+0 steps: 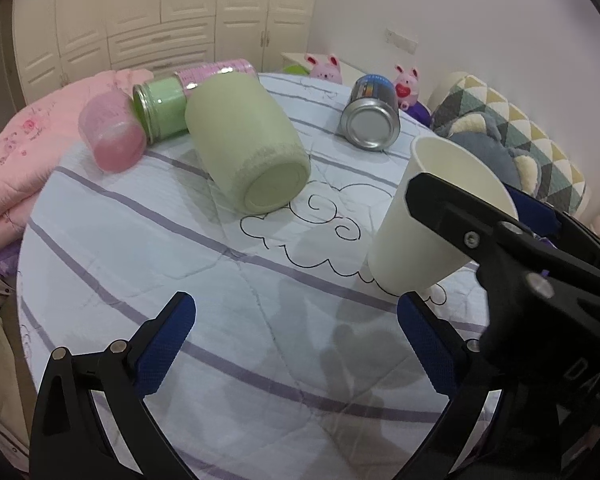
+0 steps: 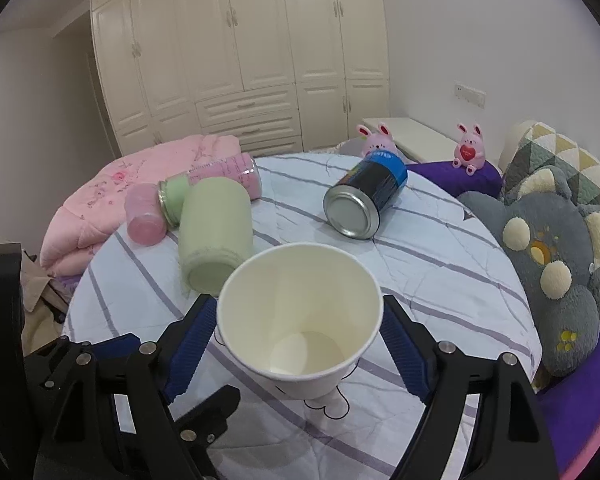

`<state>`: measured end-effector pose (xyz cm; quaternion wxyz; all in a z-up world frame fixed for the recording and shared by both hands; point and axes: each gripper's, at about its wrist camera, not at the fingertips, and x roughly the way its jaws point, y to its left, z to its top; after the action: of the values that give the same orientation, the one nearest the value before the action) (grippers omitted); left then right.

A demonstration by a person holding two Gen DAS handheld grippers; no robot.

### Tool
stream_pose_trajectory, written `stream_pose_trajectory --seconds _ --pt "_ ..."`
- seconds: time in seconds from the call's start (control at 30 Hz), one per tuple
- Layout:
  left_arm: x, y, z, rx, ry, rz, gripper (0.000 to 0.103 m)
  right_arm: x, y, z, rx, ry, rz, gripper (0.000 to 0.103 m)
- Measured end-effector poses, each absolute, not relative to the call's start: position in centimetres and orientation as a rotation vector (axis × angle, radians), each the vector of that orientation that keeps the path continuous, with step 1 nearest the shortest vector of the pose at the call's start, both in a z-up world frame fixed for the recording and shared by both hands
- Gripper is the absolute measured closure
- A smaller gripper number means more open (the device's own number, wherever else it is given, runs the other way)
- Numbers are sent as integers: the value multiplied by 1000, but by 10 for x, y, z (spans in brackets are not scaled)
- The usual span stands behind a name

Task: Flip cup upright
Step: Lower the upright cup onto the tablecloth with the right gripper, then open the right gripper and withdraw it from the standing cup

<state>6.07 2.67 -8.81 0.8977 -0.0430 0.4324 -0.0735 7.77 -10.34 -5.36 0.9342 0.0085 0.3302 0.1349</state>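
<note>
Two views logged. Left wrist: left hand-held gripper [image 1: 296, 344] spread wide, ribbed blue pads bare, over a quilted, purple-striped bed cover [image 1: 148, 256]. Smooth cream paper cup [image 1: 428, 216] at 2 o'clock, mouth up, tilted; the right hand-held gripper [image 1: 460, 216] is at its wall. Matte green jar [image 1: 248, 140] lies at 12.

Right wrist: right hand-held gripper [image 2: 300, 340] brackets the cup [image 2: 300, 312]; contact unclear. Steel can [image 2: 364, 200] lies at 1 o'clock; cream wardrobe [image 2: 240, 40] behind.
</note>
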Motion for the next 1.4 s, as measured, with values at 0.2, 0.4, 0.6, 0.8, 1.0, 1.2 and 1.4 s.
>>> stream_pose_trajectory --seconds 0.2,0.4,0.6,0.8,1.0,1.2,1.4 --pt "52 27 -76 -53 865 -135 1 69 -115 -45 37 658 297 20" --pt "42 28 -59 -21 807 -83 1 55 -127 -33 57 614 356 20" --pt "34 27 -45 3 755 -30 1 40 -136 -23 35 554 361 20" --pt "25 23 -33 -8 720 -13 1 35 -155 -25 64 556 348 20" --pt "17 16 -24 -12 686 -9 1 29 -171 -23 80 540 328 20" --pt "10 7 -18 -15 645 5 1 23 -179 -21 81 518 318 20" --pt "3 -2 -11 -9 596 -5 1 13 -177 -15 22 457 289 20"
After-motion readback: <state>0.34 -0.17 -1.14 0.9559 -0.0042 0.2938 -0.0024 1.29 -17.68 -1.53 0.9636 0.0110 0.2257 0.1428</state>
